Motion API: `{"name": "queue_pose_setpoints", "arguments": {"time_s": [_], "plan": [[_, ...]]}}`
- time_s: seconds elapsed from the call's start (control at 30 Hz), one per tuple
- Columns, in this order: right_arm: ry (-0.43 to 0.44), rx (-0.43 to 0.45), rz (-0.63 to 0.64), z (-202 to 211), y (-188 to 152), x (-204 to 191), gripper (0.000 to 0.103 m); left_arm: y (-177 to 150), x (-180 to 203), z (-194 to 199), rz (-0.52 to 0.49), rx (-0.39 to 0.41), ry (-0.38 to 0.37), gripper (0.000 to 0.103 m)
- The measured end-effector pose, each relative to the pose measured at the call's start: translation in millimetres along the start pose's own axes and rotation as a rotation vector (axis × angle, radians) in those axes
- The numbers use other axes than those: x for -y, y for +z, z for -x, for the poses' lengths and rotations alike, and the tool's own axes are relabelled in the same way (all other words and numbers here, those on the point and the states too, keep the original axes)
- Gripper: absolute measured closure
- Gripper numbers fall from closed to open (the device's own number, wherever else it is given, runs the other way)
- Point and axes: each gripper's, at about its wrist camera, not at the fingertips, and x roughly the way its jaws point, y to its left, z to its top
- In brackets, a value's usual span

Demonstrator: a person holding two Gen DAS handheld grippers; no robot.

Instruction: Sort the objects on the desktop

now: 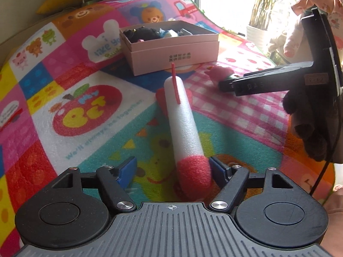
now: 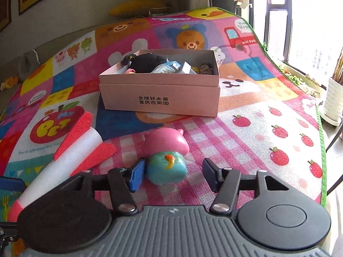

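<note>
A white foam rocket (image 1: 184, 120) with a red nose and red fins lies on the colourful play mat. My left gripper (image 1: 173, 168) is open, its jaws either side of the rocket's red nose, which rests against the right pad. The rocket also shows in the right wrist view (image 2: 64, 160). A pink and teal toy figure (image 2: 167, 154) lies on the mat; my right gripper (image 2: 171, 174) is open around it, the left pad touching it. The right gripper (image 1: 227, 84) shows in the left wrist view by the pink toy (image 1: 218, 72). A pink cardboard box (image 2: 159, 94) holds several items.
The box also shows in the left wrist view (image 1: 171, 51). The mat's right edge (image 2: 321, 150) drops to the floor near a white plant pot (image 2: 333, 100) and a window. A yellow cushion (image 2: 137, 7) lies beyond the mat.
</note>
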Motion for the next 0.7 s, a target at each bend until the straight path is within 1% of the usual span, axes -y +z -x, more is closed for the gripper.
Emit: {"name": "queue_pose_setpoints", "arguments": {"time_s": [0.07,0.13,0.2,0.27,0.37,0.5,0.67,0.7], "plan": [[-0.005,0.008,-0.004,2,-1,0,0.034,0,-7,-1,-0.010,0.009,0.044,0.023],[-0.008,0.010,-0.006,2,0,0,0.031,2,-17,-2,0.013,0.015,0.090,0.023],[-0.010,0.008,-0.003,2,0,-1,0.028,5,-29,-4,0.050,0.031,0.153,0.023],[-0.012,0.009,0.003,2,0,-2,0.025,7,-38,-7,0.091,0.040,0.174,0.024],[-0.016,0.011,0.012,2,0,-4,0.025,12,-44,-12,0.136,0.050,0.159,0.024],[-0.022,0.008,0.019,1,0,-5,0.025,18,-37,-22,0.131,0.061,0.116,0.027],[-0.026,0.005,0.024,0,-1,-6,0.025,30,-31,-39,0.117,0.079,0.099,0.037],[-0.027,0.004,0.025,0,-1,-7,0.025,33,-32,-42,0.119,0.081,0.101,0.040]]}}
